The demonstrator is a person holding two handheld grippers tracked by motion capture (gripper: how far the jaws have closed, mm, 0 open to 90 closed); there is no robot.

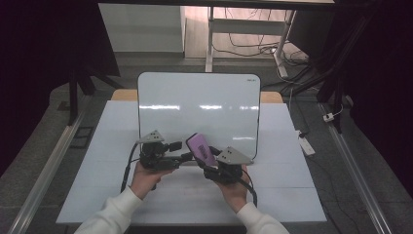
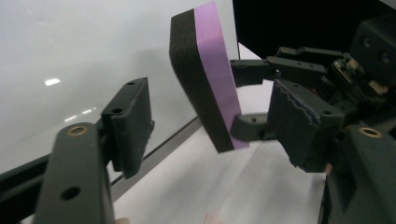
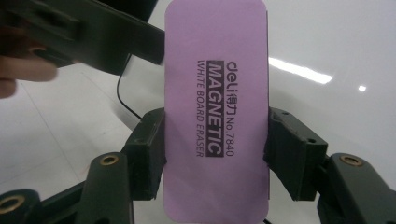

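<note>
Eraser [image 3: 216, 116], purple-faced and magnetic, pinched by its long edges in the right gripper [image 3: 216, 154], near the whiteboard [image 1: 195, 105]. Left gripper [image 2: 205, 121], jaws spread, flanks the eraser without touching it.

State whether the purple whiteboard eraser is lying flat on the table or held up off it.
Held up. The right gripper clamps the eraser by its long edges, and the eraser stands tilted above the table.

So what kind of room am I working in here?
Probably a lab or recording workspace: a white table with a whiteboard lying on it, dark curtains at the sides, and loose cables on the floor behind.
</note>
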